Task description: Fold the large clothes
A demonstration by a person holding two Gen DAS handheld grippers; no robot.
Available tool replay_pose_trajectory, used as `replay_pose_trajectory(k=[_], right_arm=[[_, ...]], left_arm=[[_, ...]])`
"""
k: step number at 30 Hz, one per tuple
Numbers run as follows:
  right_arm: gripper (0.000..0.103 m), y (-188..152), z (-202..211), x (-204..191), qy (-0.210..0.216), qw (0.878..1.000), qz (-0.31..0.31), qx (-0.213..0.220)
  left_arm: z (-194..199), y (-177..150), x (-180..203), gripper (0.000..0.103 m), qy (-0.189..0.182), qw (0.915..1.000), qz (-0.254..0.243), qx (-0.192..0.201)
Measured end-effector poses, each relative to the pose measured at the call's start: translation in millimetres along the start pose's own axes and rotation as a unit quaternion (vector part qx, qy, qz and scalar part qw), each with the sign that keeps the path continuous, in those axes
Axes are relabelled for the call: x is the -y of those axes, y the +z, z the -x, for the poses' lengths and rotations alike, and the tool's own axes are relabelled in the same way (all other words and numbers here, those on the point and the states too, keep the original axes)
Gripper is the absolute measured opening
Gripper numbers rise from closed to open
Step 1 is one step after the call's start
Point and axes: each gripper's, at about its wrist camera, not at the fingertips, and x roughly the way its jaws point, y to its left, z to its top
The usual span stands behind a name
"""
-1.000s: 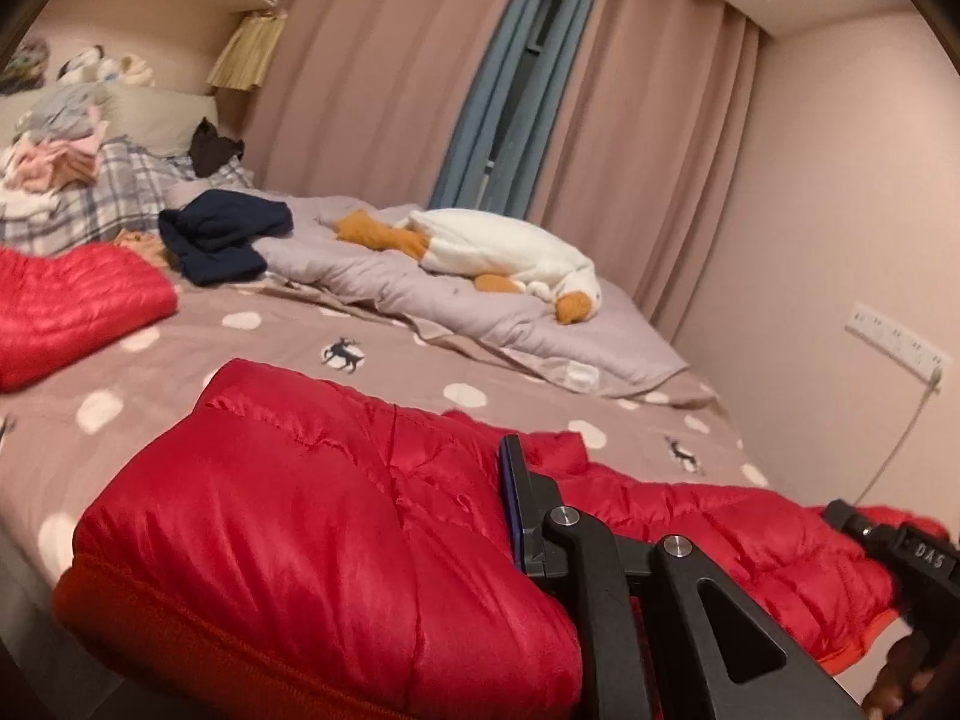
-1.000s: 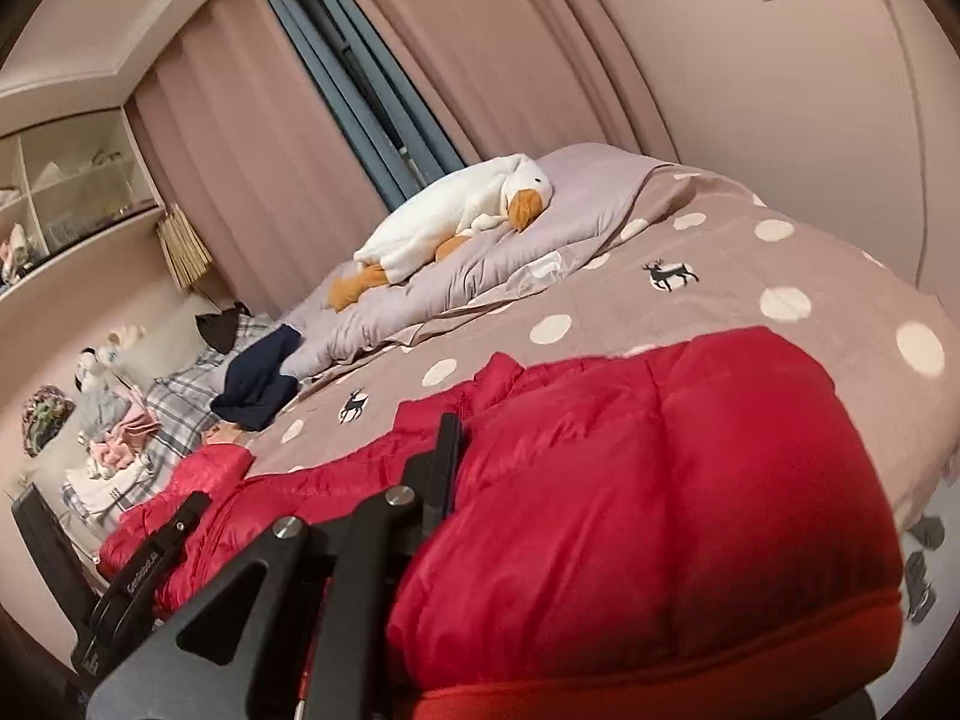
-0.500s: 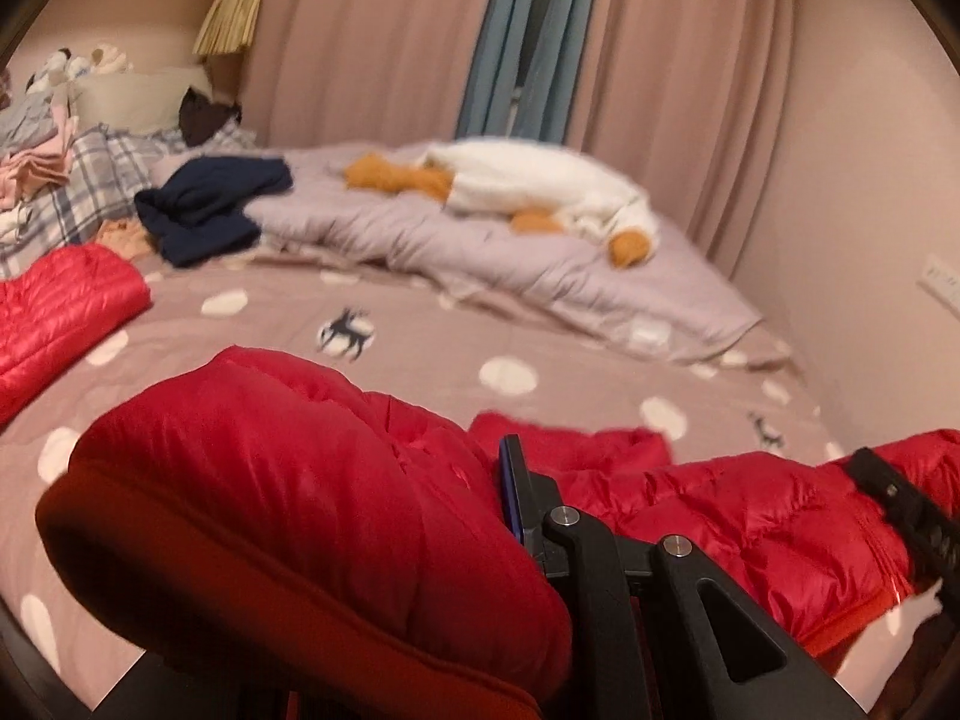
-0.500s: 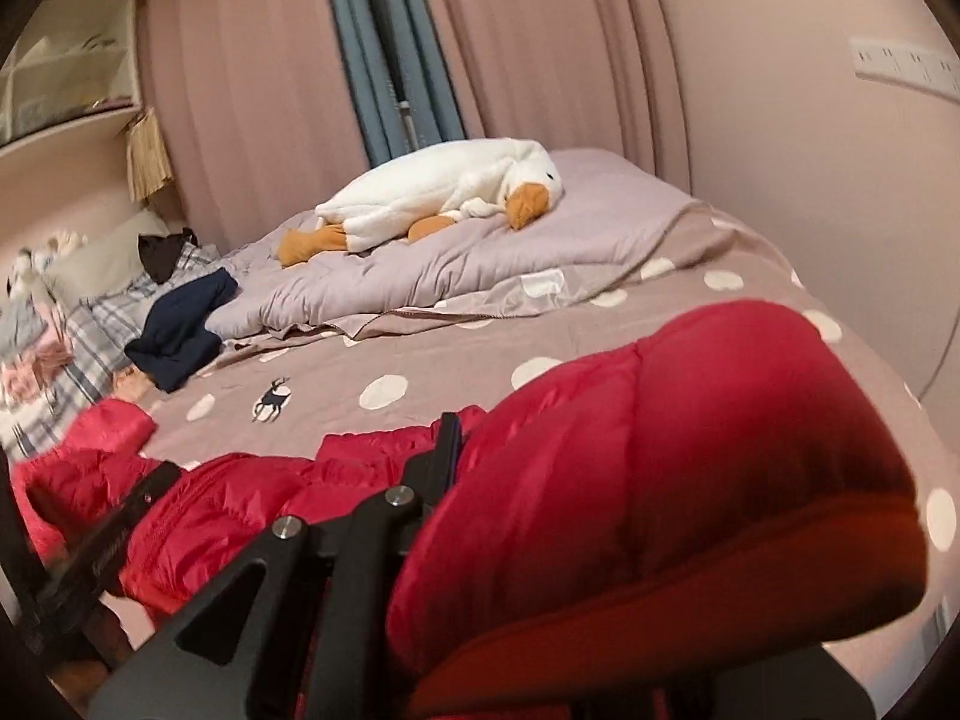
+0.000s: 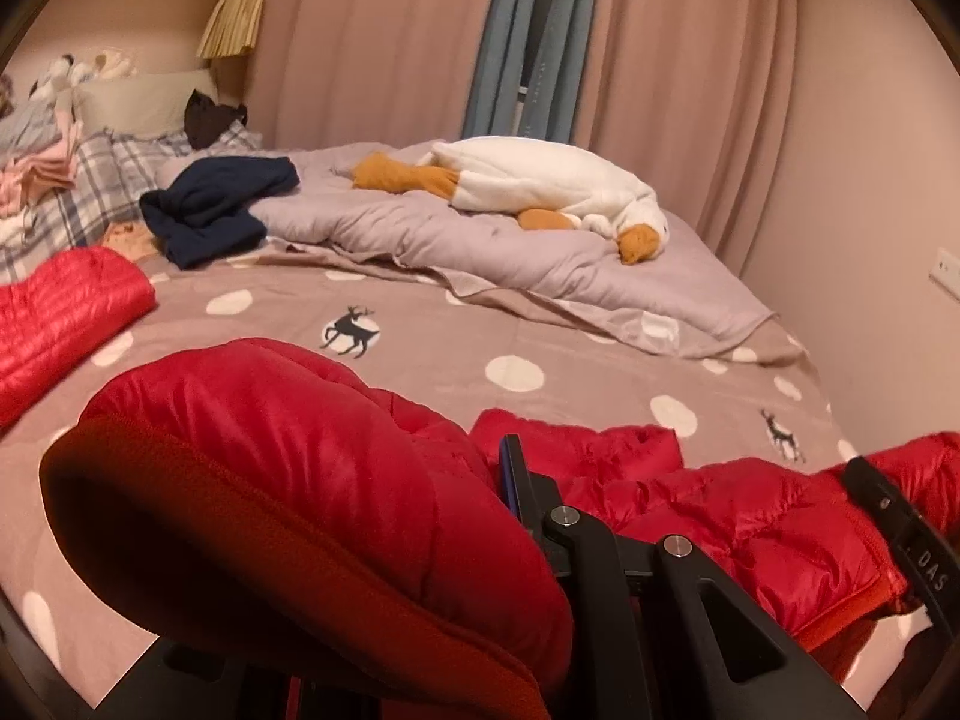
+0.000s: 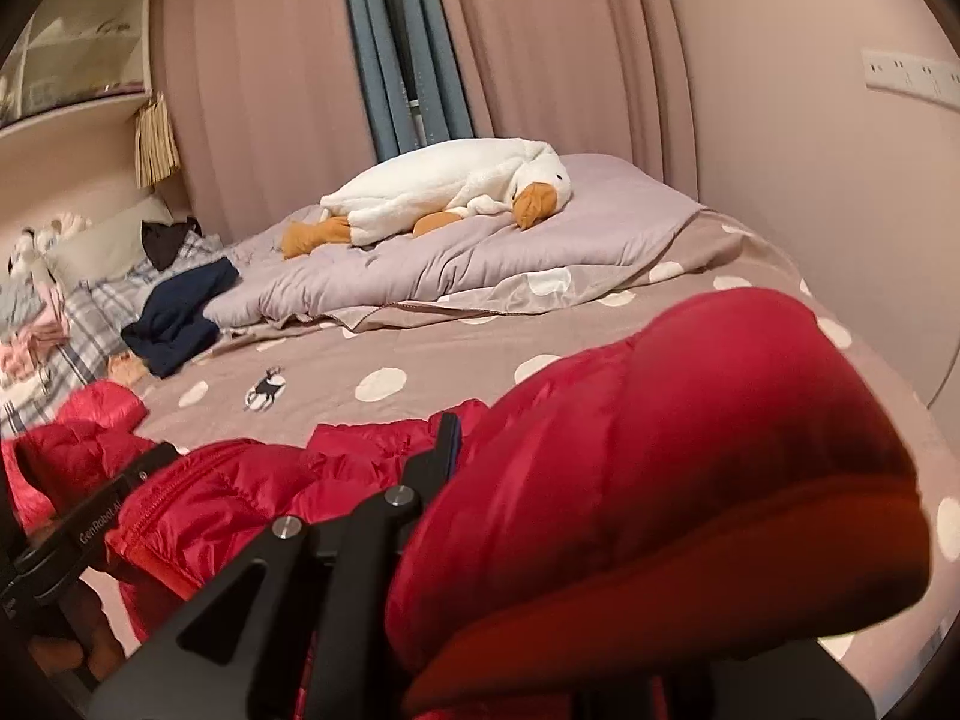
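Observation:
A red puffer jacket [image 5: 720,516] lies stretched along the near edge of the bed. My left gripper [image 5: 483,471] is shut on its edge. The fabric bulges over my left finger, so only the right fingertip [image 5: 510,462] shows. In the right wrist view, my right gripper [image 6: 474,450] is shut on the same jacket [image 6: 240,498]. There the jacket's puffed end covers my right finger. Each gripper appears at the edge of the other's view: the right gripper [image 5: 900,534] and the left gripper [image 6: 108,510], with a hand [image 6: 78,636] beneath it.
The bed [image 5: 456,360] has a brown polka-dot cover. A second red jacket [image 5: 60,318] lies at the left and a navy garment [image 5: 216,204] beyond it. A goose plush [image 5: 540,186] rests on a lilac duvet [image 5: 480,252]. Clothes and plaid pillows [image 5: 90,180] fill the headboard end. A wall [image 5: 870,240] borders the right.
Both cameras swung and levelled out over the first half second, with the jacket ends still in grip and bulging higher over the fingers. Since then almost nothing has moved.

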Motion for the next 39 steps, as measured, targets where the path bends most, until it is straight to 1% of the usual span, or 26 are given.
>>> replay_pose_trajectory(k=[7, 11, 15, 19, 21, 24, 26, 28, 31, 33, 34, 35, 36, 38, 39], right_arm=[[0.017, -2, 0, -3, 0.0, 1.0, 0.008, -0.001], [0.017, -1, -2, -3, -0.003, 1.0, 0.005, -0.004], [0.017, -1, -3, -1, -0.001, 1.0, 0.0, -0.005], [0.018, -3, -5, 1, 0.0, 1.0, -0.008, -0.013], [0.02, -4, -7, 1, 0.002, 1.0, -0.01, -0.018], [0.026, -5, -9, 1, 0.005, 1.0, -0.013, -0.022], [0.036, -6, -8, 1, 0.01, 1.0, -0.016, -0.023], [0.041, -7, -7, -1, 0.015, 1.0, -0.016, -0.022], [0.042, -7, -8, -4, 0.015, 1.0, -0.009, -0.021], [0.042, -8, -8, -3, 0.015, 1.0, -0.011, -0.023], [0.042, -8, -8, -2, 0.016, 0.999, -0.013, -0.024], [0.046, -8, -8, -1, 0.018, 0.999, -0.016, -0.024], [0.049, -8, -8, 0, 0.021, 0.999, -0.019, -0.024], [0.06, -7, -6, 1, 0.028, 0.999, -0.024, -0.021], [0.062, -7, -6, 1, 0.03, 0.999, -0.026, -0.019]], left_arm=[[-5, 3, -3, 0.014, -0.004, 0.9999, 0.006, -0.013], [-6, 3, 1, 0.015, 0.0, 0.9998, -0.01, -0.016], [-8, 3, 1, 0.014, -0.006, 0.9998, 0.005, -0.021], [-11, 2, 2, 0.015, -0.004, 0.9994, 0.002, -0.033], [-12, 1, 3, 0.019, -0.006, 0.9992, 0.004, -0.04], [-13, 1, 0, 0.028, -0.023, 0.999, 0.009, -0.038], [-15, 0, -2, 0.049, -0.04, 0.9981, 0.018, -0.042], [-18, -1, -5, 0.053, -0.053, 0.9972, 0.029, -0.045], [-18, 0, -5, 0.054, -0.05, 0.9974, 0.029, -0.044], [-19, 0, -5, 0.058, -0.052, 0.9968, 0.036, -0.049], [-19, 0, -7, 0.064, -0.054, 0.9964, 0.041, -0.05], [-18, 1, -8, 0.072, -0.055, 0.9962, 0.045, -0.049], [-17, 1, -8, 0.076, -0.056, 0.9962, 0.048, -0.046], [-13, 1, -8, 0.086, -0.048, 0.9972, 0.046, -0.034], [-12, 1, -8, 0.088, -0.046, 0.9976, 0.043, -0.03]])
